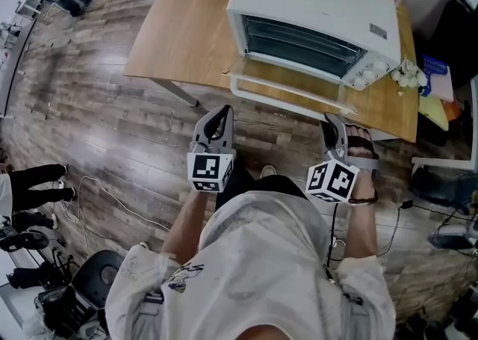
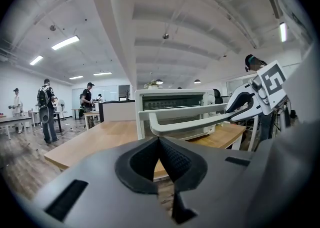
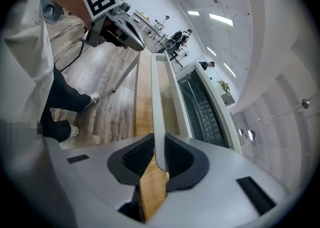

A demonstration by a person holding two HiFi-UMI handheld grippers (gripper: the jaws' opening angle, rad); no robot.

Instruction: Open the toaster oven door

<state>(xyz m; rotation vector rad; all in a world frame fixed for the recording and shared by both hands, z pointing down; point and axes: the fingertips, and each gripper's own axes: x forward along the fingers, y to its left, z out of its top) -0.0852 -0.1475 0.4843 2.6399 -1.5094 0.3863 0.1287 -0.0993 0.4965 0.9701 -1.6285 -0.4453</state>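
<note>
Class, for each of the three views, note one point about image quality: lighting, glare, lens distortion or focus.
Head view: even, soft lighting, sharp; the white toaster oven nearly washes out on top. Left gripper view: heavy fisheye, dark rounded corners, glaring ceiling lights. Right gripper view: same fisheye vignette; the door handle is sharp between the fingers.

Open workshop hall with grey-brown plank floor (image 1: pixel 89 122) and white ribbed ceiling (image 2: pixel 210 51).
A pale wooden worktop (image 1: pixel 179 25) stands on the planks. Overhead, long strip lights (image 2: pixel 65 42) glow, and a broad white column (image 2: pixel 112 21) rises to the ceiling. Far back, by white walls (image 2: pixel 22 79), people (image 2: pixel 47 111) stand among more tables (image 2: pixel 12 120).
</note>
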